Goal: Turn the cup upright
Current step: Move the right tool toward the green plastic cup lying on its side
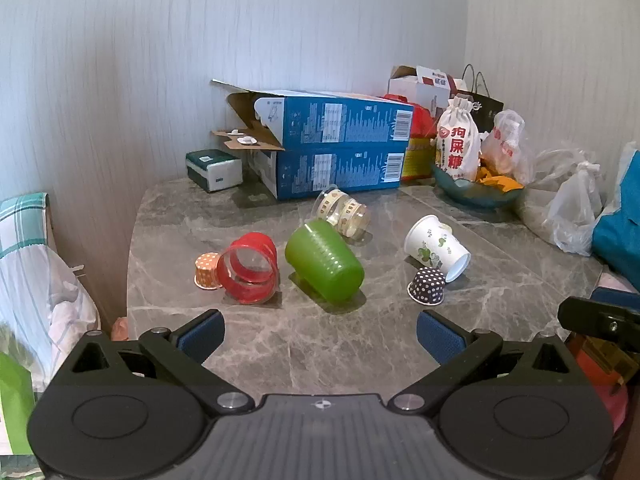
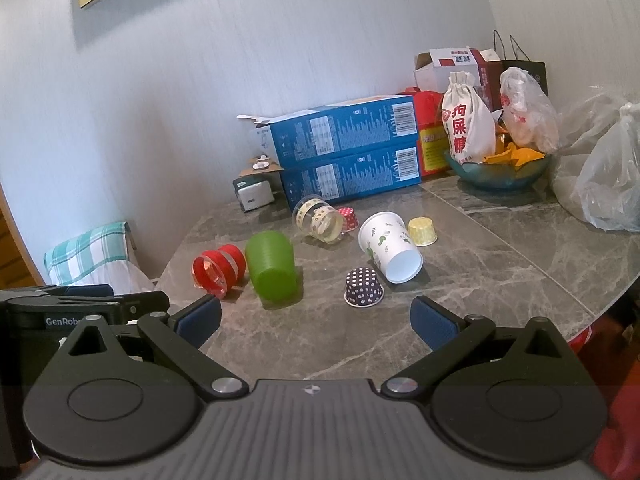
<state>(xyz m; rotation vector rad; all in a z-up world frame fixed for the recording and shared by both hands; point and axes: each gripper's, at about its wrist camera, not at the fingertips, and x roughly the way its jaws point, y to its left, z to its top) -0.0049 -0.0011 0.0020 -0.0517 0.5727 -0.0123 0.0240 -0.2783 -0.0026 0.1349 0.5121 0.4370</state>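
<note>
Several cups lie on their sides on the grey marble table [image 1: 320, 344]: a green cup [image 1: 324, 260] [image 2: 272, 266], a red see-through cup [image 1: 250, 268] [image 2: 218, 270], a white paper cup with green print [image 1: 436, 246] [image 2: 390, 246], and a clear cup with cream bands [image 1: 344, 210] [image 2: 318, 218]. My left gripper [image 1: 320, 334] is open and empty, short of the green cup. My right gripper [image 2: 316, 318] is open and empty, short of the dotted liner. The left gripper's body shows at the right wrist view's left edge.
Small cupcake liners stand mouth down: dark dotted [image 1: 427, 286] [image 2: 364, 286], orange [image 1: 206, 270], yellow [image 2: 422, 231], red [image 2: 347, 218]. Two stacked blue boxes [image 1: 336, 148], a tissue pack [image 1: 214, 170], a bowl of snacks [image 1: 476, 190] and plastic bags [image 1: 576, 208] line the back and right.
</note>
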